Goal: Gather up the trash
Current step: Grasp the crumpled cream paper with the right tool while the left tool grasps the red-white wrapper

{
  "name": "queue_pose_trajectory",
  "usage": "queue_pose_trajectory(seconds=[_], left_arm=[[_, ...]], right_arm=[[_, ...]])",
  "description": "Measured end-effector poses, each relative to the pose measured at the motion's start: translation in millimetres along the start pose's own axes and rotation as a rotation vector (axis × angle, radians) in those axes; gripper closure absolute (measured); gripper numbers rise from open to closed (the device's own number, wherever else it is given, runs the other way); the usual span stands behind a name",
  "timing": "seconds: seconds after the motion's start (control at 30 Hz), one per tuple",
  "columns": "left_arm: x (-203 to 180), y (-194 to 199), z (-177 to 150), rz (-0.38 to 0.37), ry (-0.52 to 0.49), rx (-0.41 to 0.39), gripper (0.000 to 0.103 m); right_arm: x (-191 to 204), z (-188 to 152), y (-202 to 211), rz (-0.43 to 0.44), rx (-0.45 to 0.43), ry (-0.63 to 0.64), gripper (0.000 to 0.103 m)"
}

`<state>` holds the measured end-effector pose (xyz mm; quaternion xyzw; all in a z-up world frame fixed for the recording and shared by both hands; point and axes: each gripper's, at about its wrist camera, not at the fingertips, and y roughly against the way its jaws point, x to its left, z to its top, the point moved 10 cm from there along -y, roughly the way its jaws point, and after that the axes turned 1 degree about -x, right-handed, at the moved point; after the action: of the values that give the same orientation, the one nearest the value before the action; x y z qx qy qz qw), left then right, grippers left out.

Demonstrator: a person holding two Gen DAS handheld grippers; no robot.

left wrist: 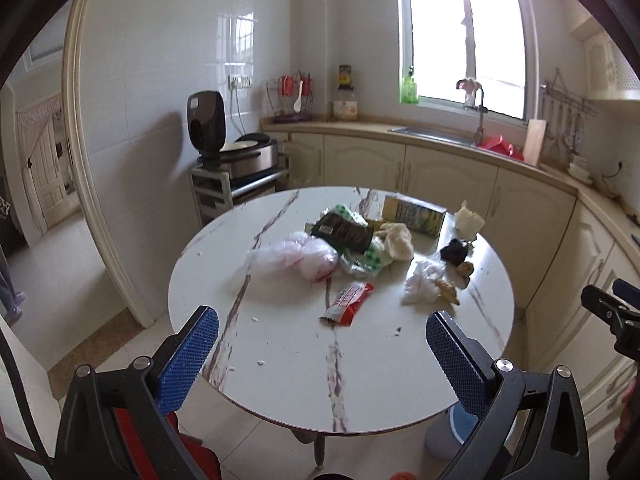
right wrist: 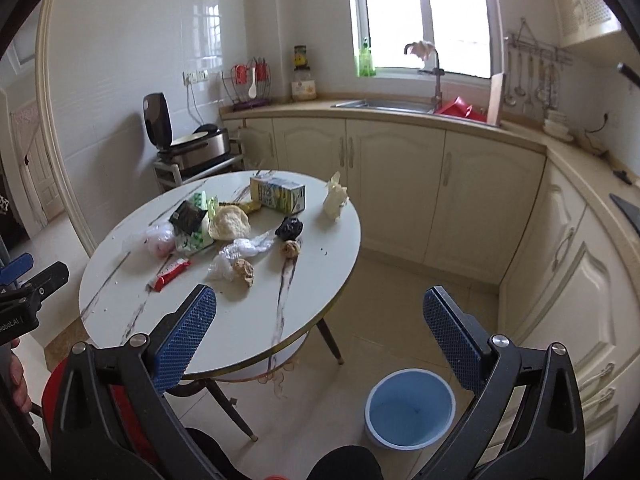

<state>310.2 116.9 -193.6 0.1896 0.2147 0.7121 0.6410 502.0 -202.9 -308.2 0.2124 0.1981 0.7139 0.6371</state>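
Note:
A round white marble table [left wrist: 280, 380] [right wrist: 240, 320] carries scattered trash: a red wrapper [left wrist: 347, 303] [right wrist: 170, 274], a pink plastic bag [left wrist: 296, 258] [right wrist: 158, 242], a black packet [left wrist: 342, 232] [right wrist: 186, 214], a crumpled white bag [left wrist: 420, 286] [right wrist: 240, 256], a yellow carton [left wrist: 414, 213] [right wrist: 278, 192] and a black wad [left wrist: 454, 252] [right wrist: 289, 228]. My left gripper [left wrist: 322, 330] is open and empty, above the table's near edge. My right gripper [right wrist: 320, 308] is open and empty, right of the table, above the floor. A blue bin [right wrist: 410, 408] stands empty on the floor below it.
Cream cabinets [right wrist: 400, 184] with a sink [right wrist: 384, 105] line the back and right walls. A rack with an open cooker [left wrist: 236, 156] stands left of them. A doorway [left wrist: 44, 184] opens at the far left. A red seat [right wrist: 116, 400] is below me.

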Motion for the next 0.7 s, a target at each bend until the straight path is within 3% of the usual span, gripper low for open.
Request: queue_pose_trajectory(seconds=[0.13,0.3,0.5,0.7], left_arm=[[4,-42,6,0.009,0.013,0.071,0.001],[-4,-116,11,-0.010,0.000,0.151,0.001],[-16,-182,12,-0.031,-0.020,0.206,0.001],[-19,-218,6,-0.009,-0.054,0.243,0.001]], right_arm=[[7,-14,-45,0.022,0.076,0.002,0.000],[-9,-13,-88,0.023,0.110,-0.010,0.000],[-52,40,-142,-0.031,0.074,0.009,0.000],[-71,74,-227,-0.016,0.138,-0.009,0.000]])
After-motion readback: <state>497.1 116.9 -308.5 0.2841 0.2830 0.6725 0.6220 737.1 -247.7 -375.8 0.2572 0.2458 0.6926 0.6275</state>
